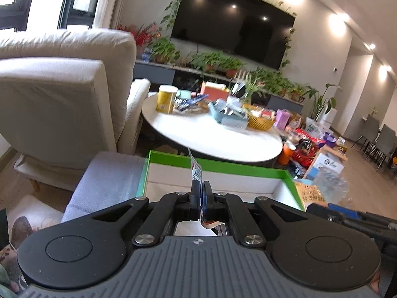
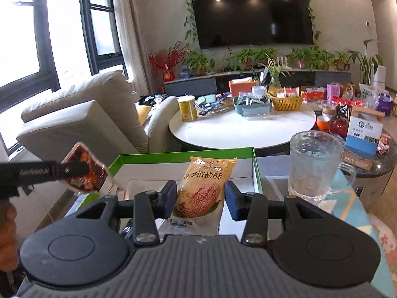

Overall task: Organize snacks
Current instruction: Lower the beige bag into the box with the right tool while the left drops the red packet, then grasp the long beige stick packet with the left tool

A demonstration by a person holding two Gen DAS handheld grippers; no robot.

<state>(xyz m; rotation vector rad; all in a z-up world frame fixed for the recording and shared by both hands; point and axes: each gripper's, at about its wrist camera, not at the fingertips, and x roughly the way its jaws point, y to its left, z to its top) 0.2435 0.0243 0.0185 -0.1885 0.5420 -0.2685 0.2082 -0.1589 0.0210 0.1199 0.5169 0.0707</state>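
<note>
Jaws of the left gripper pinch a red snack packet at frame centre; the right gripper stands wide apart around a yellow biscuit packet before the green-rimmed box.

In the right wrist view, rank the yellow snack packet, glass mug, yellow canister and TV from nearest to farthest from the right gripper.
1. Yellow snack packet: between the open fingers of the right gripper.
2. Glass mug: just right, past the green box.
3. Yellow canister: left side of the white table.
4. TV: on the far wall.
</note>
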